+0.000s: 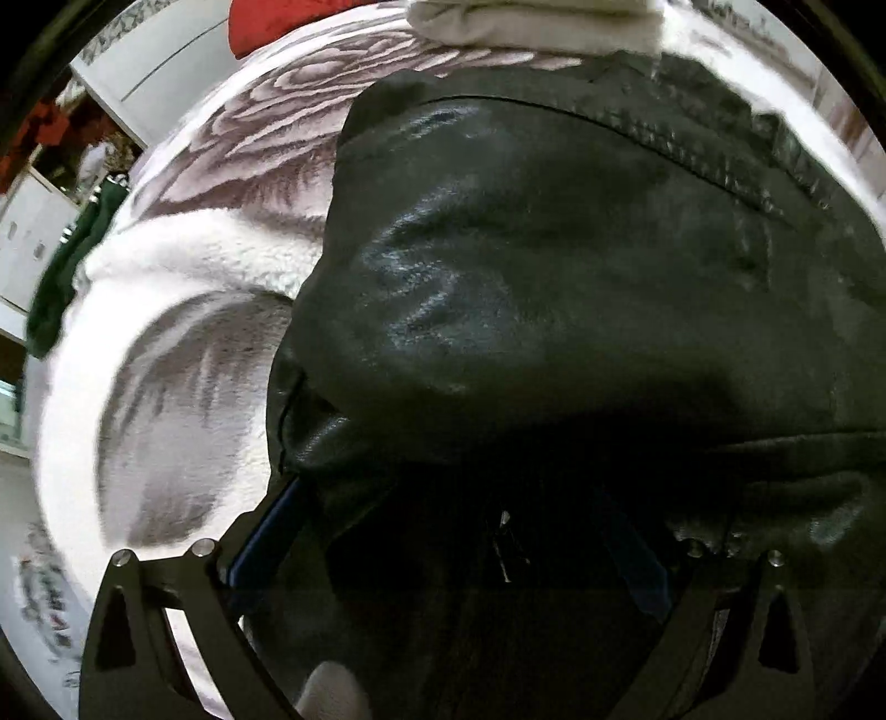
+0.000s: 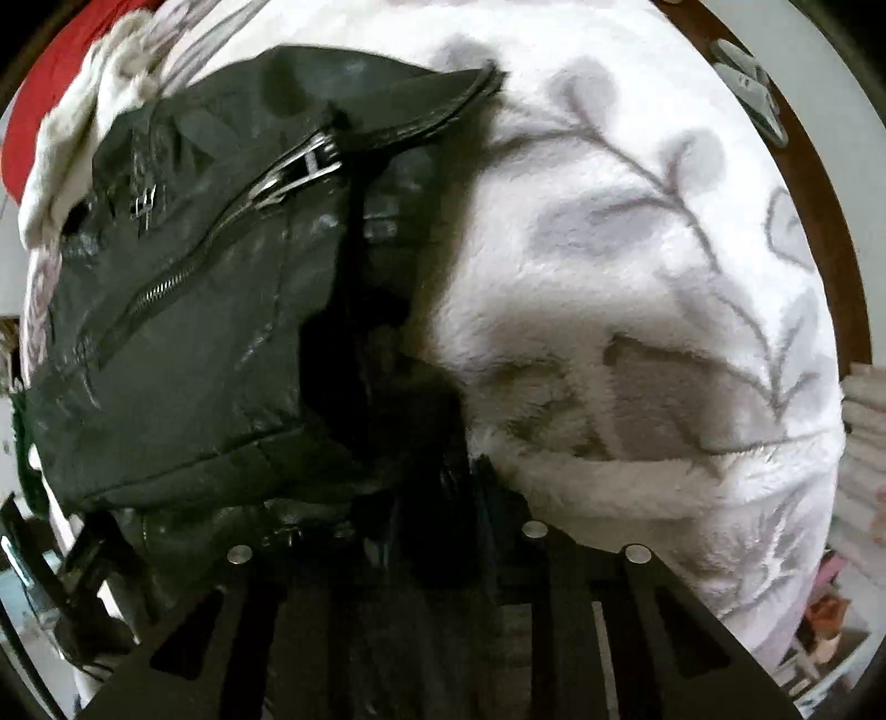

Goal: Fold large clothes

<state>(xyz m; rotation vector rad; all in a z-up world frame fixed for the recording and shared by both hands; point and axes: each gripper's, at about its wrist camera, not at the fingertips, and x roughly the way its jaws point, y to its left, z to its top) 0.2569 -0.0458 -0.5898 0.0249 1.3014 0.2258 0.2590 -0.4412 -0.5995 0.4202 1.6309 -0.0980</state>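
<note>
A black leather jacket (image 1: 554, 266) with silver zips (image 2: 166, 288) lies on a white fleece blanket with grey leaf and rose prints (image 2: 637, 277). In the left wrist view the jacket's near edge drapes over my left gripper (image 1: 459, 498); one blue-edged finger (image 1: 266, 531) shows at the left, the other is buried in leather, and the wide finger bases suggest the jaws stand apart. In the right wrist view my right gripper (image 2: 387, 498) sits under the jacket's hem; its fingertips are hidden in dark folds, and the close-set finger bases suggest it is clamped on the leather.
A cream cloth (image 1: 531, 27) and a red pillow (image 1: 277, 22) lie beyond the jacket at the bed's far end. A green garment (image 1: 61, 277) hangs off the bed's left side. White cabinets (image 1: 27, 243) stand to the left. Folded pale towels (image 2: 864, 432) are at the right.
</note>
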